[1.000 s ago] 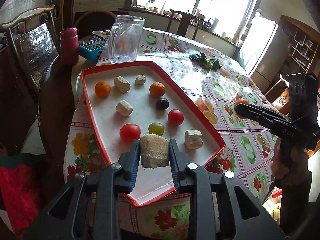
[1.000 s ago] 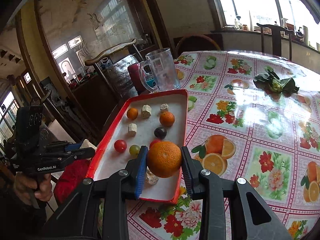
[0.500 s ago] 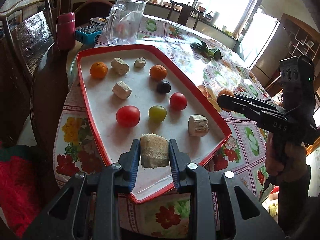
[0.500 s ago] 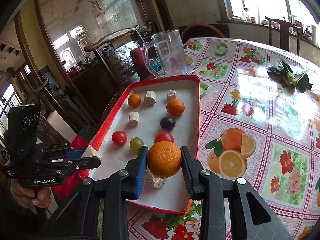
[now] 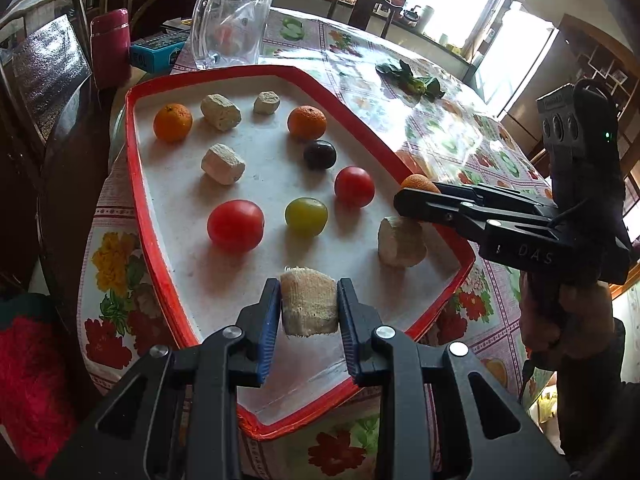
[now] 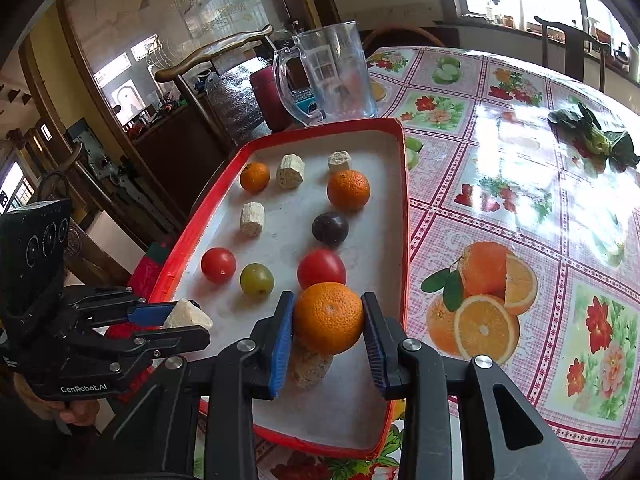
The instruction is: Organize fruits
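left gripper [image 5: 308, 306] clenched on a pale fibrous chunk [image 5: 309, 303], light and a little soft, held by its flat sides above the near end of the red-rimmed tray [image 5: 134, 184]. right gripper [image 6: 327, 320] grasping a mandarin [image 6: 329, 317], round, maybe slippery, over the tray at 4 o'clock. free room at 6 o'clock only; low rim close, tomatoes [image 5: 235, 225] at 11 may roll.

Clear glass mug [image 5: 232, 20] stands on the table [image 6: 500, 184] with its flowered cloth, maroon flask [image 5: 109, 46] and blue box [image 5: 154, 54] just beside it, wilted greens [image 6: 596, 140] lying well apart, wooden chair [image 5: 44, 76] alongside.
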`<state>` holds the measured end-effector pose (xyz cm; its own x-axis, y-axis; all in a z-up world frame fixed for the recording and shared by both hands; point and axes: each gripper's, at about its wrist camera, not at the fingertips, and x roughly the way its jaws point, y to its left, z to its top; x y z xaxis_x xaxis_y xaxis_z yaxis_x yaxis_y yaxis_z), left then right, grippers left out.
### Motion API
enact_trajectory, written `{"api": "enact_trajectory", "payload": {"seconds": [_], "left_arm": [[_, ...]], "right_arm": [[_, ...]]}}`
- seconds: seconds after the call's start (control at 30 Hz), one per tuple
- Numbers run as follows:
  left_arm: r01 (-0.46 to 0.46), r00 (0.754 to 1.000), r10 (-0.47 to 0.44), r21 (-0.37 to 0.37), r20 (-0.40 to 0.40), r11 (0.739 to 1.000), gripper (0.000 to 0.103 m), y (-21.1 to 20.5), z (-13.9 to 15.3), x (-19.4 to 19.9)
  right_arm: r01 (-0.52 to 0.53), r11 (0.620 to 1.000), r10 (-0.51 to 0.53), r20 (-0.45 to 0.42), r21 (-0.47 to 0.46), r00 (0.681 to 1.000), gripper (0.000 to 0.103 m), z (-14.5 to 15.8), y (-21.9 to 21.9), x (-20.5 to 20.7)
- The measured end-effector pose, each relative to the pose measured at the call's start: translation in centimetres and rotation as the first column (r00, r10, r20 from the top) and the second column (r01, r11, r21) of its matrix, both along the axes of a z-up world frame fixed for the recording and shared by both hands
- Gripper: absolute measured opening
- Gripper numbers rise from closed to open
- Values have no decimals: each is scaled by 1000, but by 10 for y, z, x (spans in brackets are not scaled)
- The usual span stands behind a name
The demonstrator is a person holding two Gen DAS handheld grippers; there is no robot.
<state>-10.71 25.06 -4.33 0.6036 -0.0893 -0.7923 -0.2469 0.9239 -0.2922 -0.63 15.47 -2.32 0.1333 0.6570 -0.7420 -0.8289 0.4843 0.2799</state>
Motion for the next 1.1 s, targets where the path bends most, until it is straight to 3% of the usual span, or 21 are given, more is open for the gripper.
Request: {"api": "enact_trajectory", "payload": {"seconds": [0.57,0.63,0.73,1.1], "left_arm": [[26,1000,-25,60,-19,998,27,-6,-7,7],[30,999,-29,52,-18,998,34,-7,-7,7],[34,999,-33,69,-18,997,56,-10,-5,6],[21,1000,-22,84,12,996,59,-6,9,-8]], "right_arm": [[-28,999,28,27,-20,999,37,0,5,-1],[-22,1000,23,28,-18,999,38,1,5,-1],[-20,1000,20,26,-10,999,40,2,3,-1],[-46,999,46,20,27,999,42,14,-5,-2]]}}
